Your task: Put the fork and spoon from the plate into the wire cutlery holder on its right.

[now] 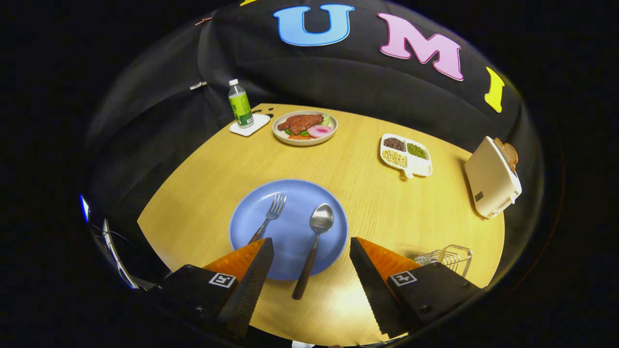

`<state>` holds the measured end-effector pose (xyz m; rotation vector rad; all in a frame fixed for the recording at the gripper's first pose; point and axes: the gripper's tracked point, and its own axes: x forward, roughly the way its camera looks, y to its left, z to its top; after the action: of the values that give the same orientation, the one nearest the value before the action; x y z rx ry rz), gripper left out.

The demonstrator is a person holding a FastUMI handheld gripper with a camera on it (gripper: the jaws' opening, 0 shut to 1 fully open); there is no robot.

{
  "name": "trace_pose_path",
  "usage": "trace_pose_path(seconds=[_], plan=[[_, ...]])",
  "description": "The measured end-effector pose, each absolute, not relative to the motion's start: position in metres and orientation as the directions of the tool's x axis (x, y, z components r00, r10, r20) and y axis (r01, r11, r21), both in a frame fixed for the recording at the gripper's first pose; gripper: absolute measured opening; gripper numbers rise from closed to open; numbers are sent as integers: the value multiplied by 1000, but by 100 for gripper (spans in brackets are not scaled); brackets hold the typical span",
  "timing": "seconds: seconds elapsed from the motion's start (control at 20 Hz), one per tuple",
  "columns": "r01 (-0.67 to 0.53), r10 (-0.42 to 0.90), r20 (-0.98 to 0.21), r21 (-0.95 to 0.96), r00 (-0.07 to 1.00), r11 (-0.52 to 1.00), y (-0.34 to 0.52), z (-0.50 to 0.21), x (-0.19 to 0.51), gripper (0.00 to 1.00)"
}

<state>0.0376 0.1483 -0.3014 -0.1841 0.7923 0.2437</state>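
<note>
1. Two pieces of cutlery lie on the plate (288,229) in the gripper view: the fork (269,218) on its left half, tines pointing away, and the spoon (314,245) on its right half, bowl pointing away, its dark handle running off the near rim onto the bench (367,193).
2. The holder (447,258) stands on the bench to the right of the plate, just beyond the right finger and partly hidden behind it.
3. The step in hand looks like the approach for the first pick; neither piece is lifted yet.
4. To do it well, I would take the spoon first, since its handle lies between the fingers and overhangs the rim, leaving room underneath. Lower squarely over the handle, one finger on each side, and close on the dark part, not the bowl.
5. Carry it upright to the holder and release it handle-down inside the wire, so it does not tip out.
6. The fingers (309,261) stand wide apart, hold nothing and touch nothing; the left tip overlaps the fork's handle end in this view, though contact cannot be judged.
</note>
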Motion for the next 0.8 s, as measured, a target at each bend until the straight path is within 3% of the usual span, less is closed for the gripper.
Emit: trace_pose_path(seconds=[0.25,0.55,0.7,0.8], plan=[[-291,124,-791,-71,599,954,157,-343,48,91],[-283,93,-846,-71,526,956,159,-375,50,72],[-271,71,-868,-75,492,960,157,-384,46,45],[-270,68,-881,-70,468,960,157,-388,45,35]])
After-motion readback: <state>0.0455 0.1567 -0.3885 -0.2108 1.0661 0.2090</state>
